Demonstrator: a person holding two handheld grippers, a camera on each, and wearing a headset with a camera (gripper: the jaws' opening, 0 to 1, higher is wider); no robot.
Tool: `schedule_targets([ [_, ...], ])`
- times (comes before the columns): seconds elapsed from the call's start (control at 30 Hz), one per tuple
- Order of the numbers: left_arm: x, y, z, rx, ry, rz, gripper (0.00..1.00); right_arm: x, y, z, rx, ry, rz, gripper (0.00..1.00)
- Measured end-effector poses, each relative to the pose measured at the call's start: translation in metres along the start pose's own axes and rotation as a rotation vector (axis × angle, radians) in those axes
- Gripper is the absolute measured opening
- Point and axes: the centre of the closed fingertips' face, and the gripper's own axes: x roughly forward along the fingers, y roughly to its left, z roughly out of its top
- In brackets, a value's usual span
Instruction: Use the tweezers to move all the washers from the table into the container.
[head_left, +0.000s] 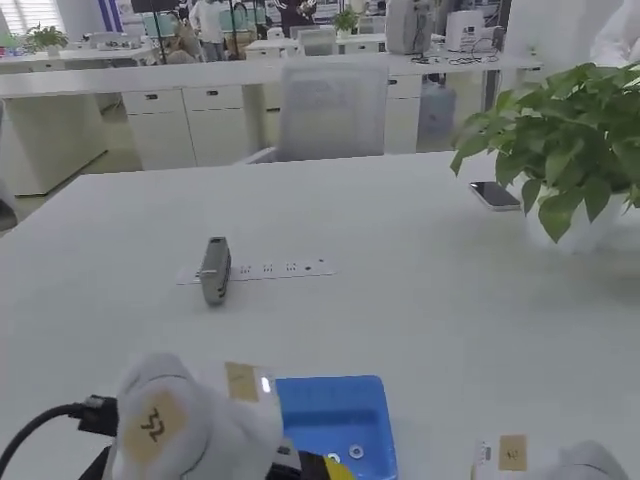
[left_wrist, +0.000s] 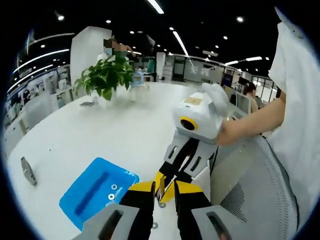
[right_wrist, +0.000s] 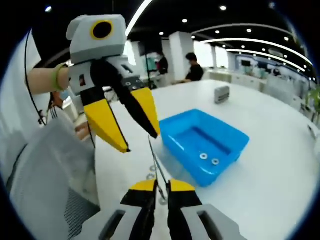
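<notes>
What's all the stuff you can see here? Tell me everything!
container: one, blue, on the table near the grippers
washers in the container: two, silvery
washers on the table: about two, silvery, beside the tweezers
tweezers: one, thin metal, held in the right gripper
plant: one, green, right side of the table
phone: one, dark, by the plant
grey block: one, mid-table
chair: one, grey, behind the table
table: one, white
left gripper: yellow-black jaws open
right gripper: jaws shut on tweezers
</notes>
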Motion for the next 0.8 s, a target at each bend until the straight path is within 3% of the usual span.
schedule_targets([
  [0.2,-0.032,0.003,-0.009,-0.126,-0.11,0.146,0.22,-0.004,-0.007,-0.005,0.131,-0.028,0.006,0.03],
  [0.3,-0.048,0.001,-0.018,-0.199,-0.159,0.209,0.29,-0.008,-0.009,0.002,0.17,-0.08,0.007,0.03],
  [0.43,-0.072,0.004,-0.031,-0.293,-0.239,0.319,0.34,-0.015,-0.014,0.011,0.177,-0.107,-0.008,0.03],
  [0.57,-0.096,0.009,-0.046,-0.382,-0.325,0.426,0.41,-0.017,-0.013,0.016,0.154,-0.091,-0.011,0.03],
  [0.67,-0.111,0.014,-0.056,-0.411,-0.359,0.499,0.47,-0.019,-0.009,0.021,0.131,-0.078,-0.007,0.03],
  [0.8,-0.129,0.025,-0.042,-0.352,-0.429,0.601,0.55,-0.021,-0.008,0.032,0.102,-0.073,-0.006,0.03],
])
